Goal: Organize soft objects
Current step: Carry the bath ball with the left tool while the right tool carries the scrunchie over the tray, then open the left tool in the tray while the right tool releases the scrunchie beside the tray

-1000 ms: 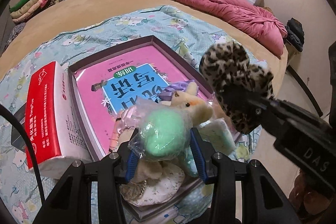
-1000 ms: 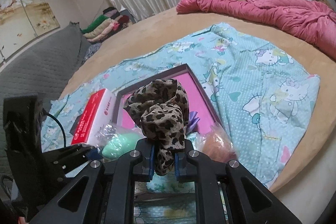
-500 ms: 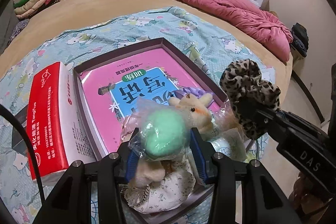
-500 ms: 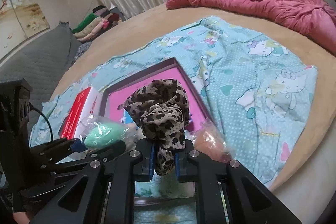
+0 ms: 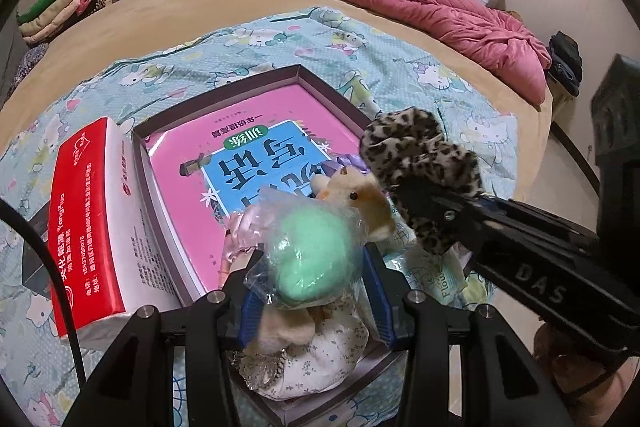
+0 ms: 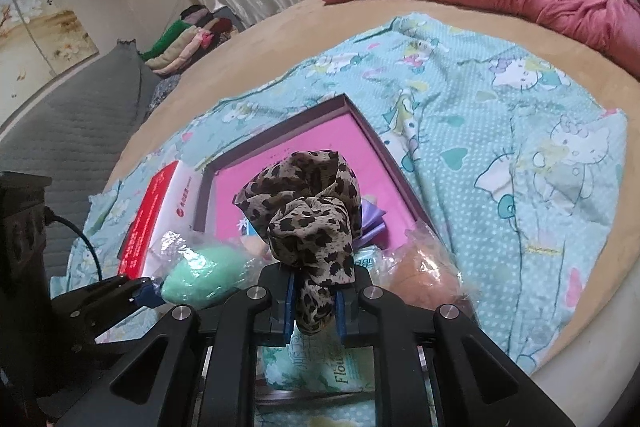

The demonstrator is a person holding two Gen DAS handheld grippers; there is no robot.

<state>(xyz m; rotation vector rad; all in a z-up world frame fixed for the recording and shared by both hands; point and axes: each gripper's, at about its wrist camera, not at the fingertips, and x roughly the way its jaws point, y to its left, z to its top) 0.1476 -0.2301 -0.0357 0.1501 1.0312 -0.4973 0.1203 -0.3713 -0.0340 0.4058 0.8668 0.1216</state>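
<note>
Right gripper (image 6: 314, 311): blue pads clamped on the lower end of a leopard-print fabric scrunchie (image 6: 306, 211), which stands bunched above the jaws, clear of any surface. It hangs over the near part of a shallow purple-walled cardboard box (image 6: 368, 125).

Left gripper (image 5: 312, 297): jaws part-way apart and closed on a mint-green soft ball in a clear plastic wrapper (image 5: 314, 255), held above the same near end of the box.

Box contents: a pink and blue printed booklet (image 5: 256, 143) lies flat on the floor; at the near end sit a small beige plush toy (image 5: 354, 197), a white floral cloth bundle (image 5: 320, 355) and an orange ball in clear wrapping (image 6: 424, 275). A red and white tissue pack (image 5: 90, 223) stands against the box's left wall. All rest on a light blue cartoon-print sheet (image 6: 500, 131).

Assessment: the placing step appears to be in hand, with both items carried over the box and neither released. The next move calls for lowering each item onto free booklet surface beyond the pile, then parting the jaws.
</note>
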